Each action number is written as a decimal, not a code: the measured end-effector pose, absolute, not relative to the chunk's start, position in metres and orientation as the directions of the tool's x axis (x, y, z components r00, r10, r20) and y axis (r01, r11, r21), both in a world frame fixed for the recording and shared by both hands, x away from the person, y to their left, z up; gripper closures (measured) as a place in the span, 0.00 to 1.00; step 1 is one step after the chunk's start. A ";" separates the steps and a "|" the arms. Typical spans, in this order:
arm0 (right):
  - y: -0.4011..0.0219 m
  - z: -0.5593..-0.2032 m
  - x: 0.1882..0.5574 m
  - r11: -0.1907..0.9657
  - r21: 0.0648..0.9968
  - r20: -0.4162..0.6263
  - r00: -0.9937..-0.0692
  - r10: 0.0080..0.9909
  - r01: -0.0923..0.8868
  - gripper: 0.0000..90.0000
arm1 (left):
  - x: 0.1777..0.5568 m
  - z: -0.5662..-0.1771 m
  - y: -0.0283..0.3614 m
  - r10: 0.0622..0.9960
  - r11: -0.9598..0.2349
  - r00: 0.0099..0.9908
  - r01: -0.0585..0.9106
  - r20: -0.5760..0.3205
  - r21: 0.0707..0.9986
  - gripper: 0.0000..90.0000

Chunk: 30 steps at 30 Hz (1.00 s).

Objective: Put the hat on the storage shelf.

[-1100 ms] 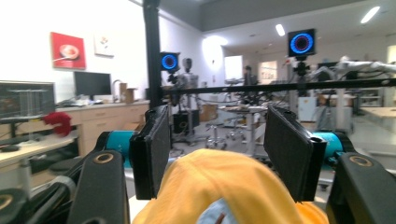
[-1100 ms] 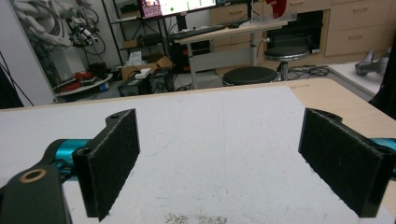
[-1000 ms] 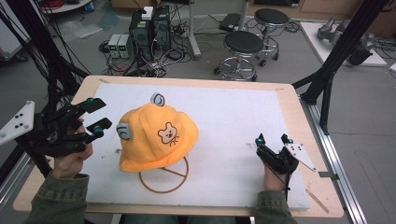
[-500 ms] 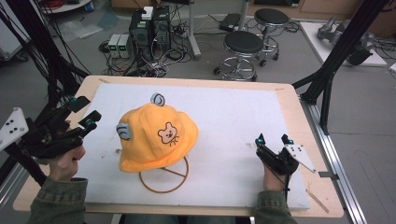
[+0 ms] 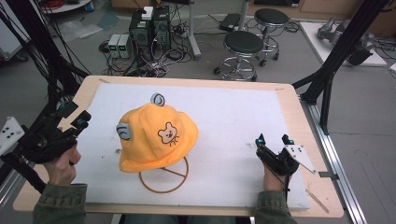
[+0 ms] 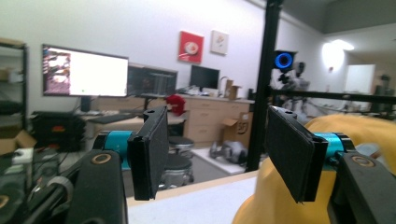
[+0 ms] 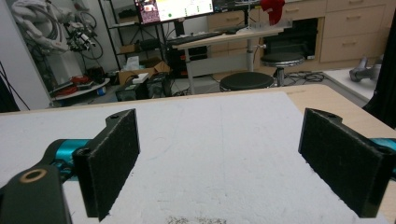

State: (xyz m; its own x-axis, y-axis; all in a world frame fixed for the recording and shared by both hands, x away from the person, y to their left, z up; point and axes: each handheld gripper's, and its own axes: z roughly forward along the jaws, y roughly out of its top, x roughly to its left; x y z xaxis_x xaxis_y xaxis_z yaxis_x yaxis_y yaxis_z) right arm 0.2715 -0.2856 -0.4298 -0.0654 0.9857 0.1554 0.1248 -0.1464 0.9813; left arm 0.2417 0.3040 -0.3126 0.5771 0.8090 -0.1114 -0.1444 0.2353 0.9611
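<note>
Hat (image 5: 156, 137) lies between left tool (image 5: 74, 115) and right tool (image 5: 273, 139).

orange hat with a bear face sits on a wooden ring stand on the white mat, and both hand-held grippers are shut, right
Not quite: both are open. The left hand-held gripper and right hand-held gripper show parted jaws in their own gripper views. The orange hat does sit on the ring stand.

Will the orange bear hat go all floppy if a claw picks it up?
Probably yes. The orange hat looks like soft fleece with a wavy brim, so it would likely sag. It sits propped on a thin wire stand, so a push could slide or tip it off. It looks light for its size.
</note>
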 end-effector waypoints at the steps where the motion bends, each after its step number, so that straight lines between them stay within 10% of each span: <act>1: -0.286 -0.430 0.271 -0.143 0.982 0.152 -0.066 0.986 0.124 0.13 | 0.242 -0.315 0.305 0.811 0.238 0.572 -0.137 -0.119 0.961 0.44; 30: -0.282 -0.427 0.266 -0.113 0.990 0.120 -0.076 0.990 0.087 0.13 | 0.267 -0.406 0.319 0.923 0.185 0.347 -0.018 -0.167 0.983 0.29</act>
